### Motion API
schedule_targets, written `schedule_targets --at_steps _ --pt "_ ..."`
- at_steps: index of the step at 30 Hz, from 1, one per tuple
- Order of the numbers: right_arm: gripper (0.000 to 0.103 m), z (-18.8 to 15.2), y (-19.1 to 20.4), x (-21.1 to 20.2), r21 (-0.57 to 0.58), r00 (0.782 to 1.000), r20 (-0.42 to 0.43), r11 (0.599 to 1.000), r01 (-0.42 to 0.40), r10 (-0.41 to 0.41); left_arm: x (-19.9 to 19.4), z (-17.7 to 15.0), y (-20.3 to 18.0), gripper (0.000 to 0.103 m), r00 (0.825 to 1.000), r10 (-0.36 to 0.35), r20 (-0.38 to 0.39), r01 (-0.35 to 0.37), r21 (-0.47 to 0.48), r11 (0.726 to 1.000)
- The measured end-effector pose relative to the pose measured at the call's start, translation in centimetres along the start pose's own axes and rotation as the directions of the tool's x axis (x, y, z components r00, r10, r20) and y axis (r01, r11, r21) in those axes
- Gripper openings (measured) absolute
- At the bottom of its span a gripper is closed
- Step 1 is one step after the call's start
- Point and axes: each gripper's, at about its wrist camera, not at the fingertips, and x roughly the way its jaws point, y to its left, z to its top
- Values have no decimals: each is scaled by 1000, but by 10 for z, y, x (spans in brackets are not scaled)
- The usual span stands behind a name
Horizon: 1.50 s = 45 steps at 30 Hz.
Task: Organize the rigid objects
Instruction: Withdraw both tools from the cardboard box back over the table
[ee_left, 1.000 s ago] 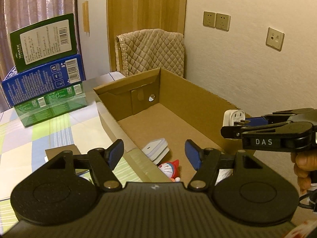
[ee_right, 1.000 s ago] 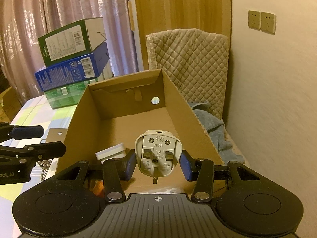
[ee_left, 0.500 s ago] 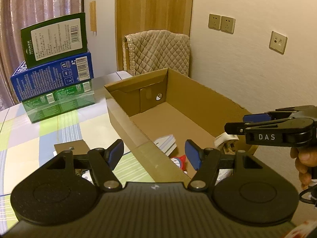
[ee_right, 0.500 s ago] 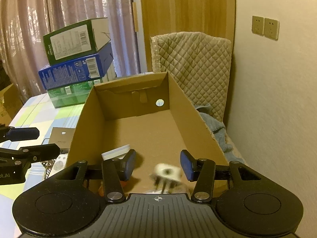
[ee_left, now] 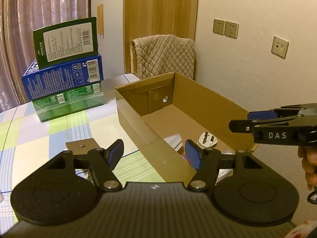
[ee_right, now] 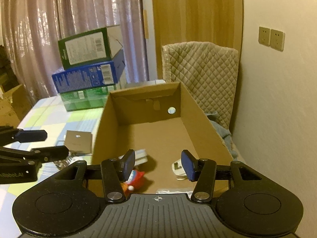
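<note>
With the white plug (ee_right: pixel 178 168) lying on the floor of the cardboard box (ee_right: pixel 200 119), my right claw (ee_right: pixel 157 164) hangs released above it and my left claw (ee_left: pixel 153 154), also unclenched, must next find something on the tabletop (ee_left: pixel 59 130).

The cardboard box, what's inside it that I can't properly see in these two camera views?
- Red toy: right wrist view, half hidden behind the right gripper.
- White plug: same view, partly covered by a fingertip; clearer in the left wrist view.
- Flat white item: left wrist view, cut off by the cardboard box wall; unidentifiable.
</note>
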Motion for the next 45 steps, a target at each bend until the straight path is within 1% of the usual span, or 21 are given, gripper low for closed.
schedule_targets --at_steps 5,9,13,17,24,28,31,35,37,39,45 --pt "49 5 20 -16 -3 999 33 999 -42 42 -18 -5 13 64 1000 20 16 -20 -23 1000" --pt "49 11 44 -28 -25 994 66 996 -87 88 -36 -13 32 64 998 57 23 -56 -43 997" --pt "50 14 72 -34 -51 988 85 991 -127 131 -56 -23 59 65 993 117 24 -115 -78 990" --pt "50 13 105 -30 -87 982 83 982 -166 173 -76 -36 88 67 982 189 13 -187 -115 976" --pt "50 0 159 -10 -122 970 40 965 -233 239 -107 -66 139 69 956 293 -22 -293 -164 942" --pt "50 -11 188 3 -146 965 14 956 -256 260 -119 -82 164 70 938 343 -43 -344 -192 919" --pt "50 -19 205 14 -165 964 -4 951 -262 265 -124 -95 182 75 925 377 -53 -379 -213 900" --pt "51 -29 223 32 -189 962 -31 944 -270 270 -125 -110 203 77 911 406 -72 -411 -240 879" --pt "51 -35 232 42 -203 961 -47 939 -277 273 -123 -117 212 77 907 413 -83 -420 -253 872" --pt "51 -39 240 50 -210 958 -64 934 -288 281 -121 -124 220 80 902 421 -93 -430 -262 864" --pt "52 -43 261 77 -240 951 -96 921 -308 294 -110 -139 240 80 897 427 -115 -441 -288 850"
